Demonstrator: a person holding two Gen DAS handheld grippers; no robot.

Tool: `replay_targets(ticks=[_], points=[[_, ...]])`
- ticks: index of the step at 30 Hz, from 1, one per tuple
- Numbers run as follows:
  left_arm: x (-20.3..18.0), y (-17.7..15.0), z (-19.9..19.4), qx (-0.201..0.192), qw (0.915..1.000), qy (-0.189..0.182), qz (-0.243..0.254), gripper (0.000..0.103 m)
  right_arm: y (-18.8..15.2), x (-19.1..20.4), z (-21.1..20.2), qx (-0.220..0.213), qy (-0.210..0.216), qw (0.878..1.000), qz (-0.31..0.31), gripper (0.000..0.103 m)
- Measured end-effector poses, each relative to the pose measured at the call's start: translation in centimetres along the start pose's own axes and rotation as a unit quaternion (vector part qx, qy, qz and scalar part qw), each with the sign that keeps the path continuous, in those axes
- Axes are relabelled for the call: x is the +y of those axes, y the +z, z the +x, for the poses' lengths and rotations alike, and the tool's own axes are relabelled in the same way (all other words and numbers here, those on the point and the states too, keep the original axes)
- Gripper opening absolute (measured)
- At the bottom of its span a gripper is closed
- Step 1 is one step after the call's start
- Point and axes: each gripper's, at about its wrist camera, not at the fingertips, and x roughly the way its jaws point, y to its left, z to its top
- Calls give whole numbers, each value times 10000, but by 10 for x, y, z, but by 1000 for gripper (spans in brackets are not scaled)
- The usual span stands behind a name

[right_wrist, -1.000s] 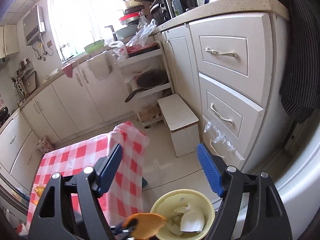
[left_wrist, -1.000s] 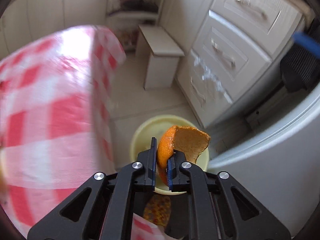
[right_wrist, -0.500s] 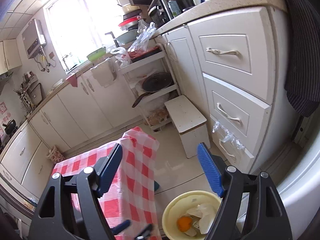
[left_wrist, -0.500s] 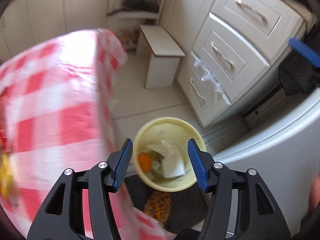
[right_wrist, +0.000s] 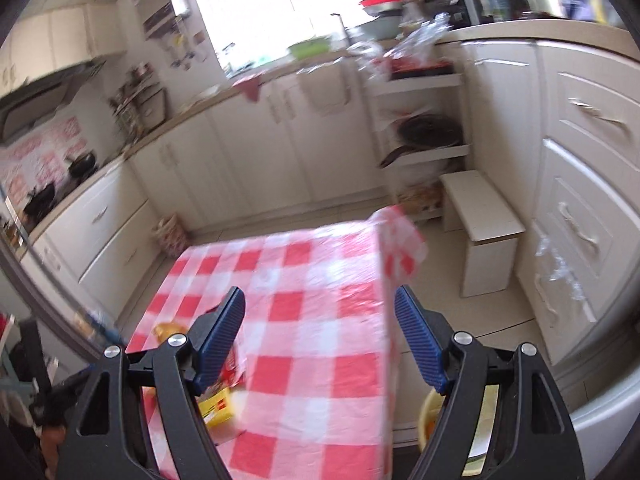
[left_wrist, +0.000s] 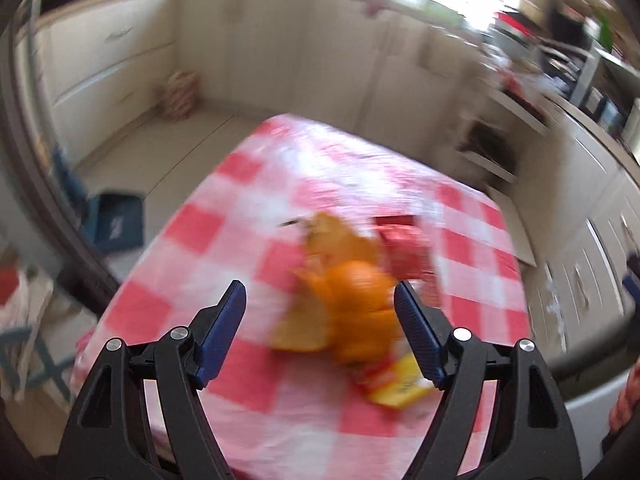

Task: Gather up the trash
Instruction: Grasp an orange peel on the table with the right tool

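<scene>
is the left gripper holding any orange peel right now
No, the left gripper is open and empty, with the orange peels lying on the checkered tablecloth.

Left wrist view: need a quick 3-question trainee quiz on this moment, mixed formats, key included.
1. True or false: the left gripper is shut on a piece of orange peel.
2. Multiple choice: the orange peel lies on (A) the floor, (B) the red-and-white checked tablecloth, (C) the white stool.
3. Fill in: in the right wrist view, the rim of the yellow bin shows on the floor past the table's ____ edge.

Key: 1 false, its jaws are wide open, the peel framed between them. 2 B. 3 right.
</scene>
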Motion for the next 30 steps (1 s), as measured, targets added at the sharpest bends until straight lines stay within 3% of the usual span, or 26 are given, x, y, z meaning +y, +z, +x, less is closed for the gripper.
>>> replay_targets(ticks=[3,8,12,18,30], points=[[38,3,7,188,9983,-61,-556,73,-12,35,27,401,295,9984,-280,74],[58,8,-1,45,9977,-38,-678,73,-44,99,73,1135,704,9866,-941,74],[69,10,7,221,9964,-115,-809,73,-65,132,97,1532,845,9756,-1324,74],[87,11,14,424,9949,-158,-896,73,-88,160,120,1874,920,9637,-1666,74],[92,13,15,497,9941,-292,-918,73,-109,181,153,2177,920,9534,-1876,74]])
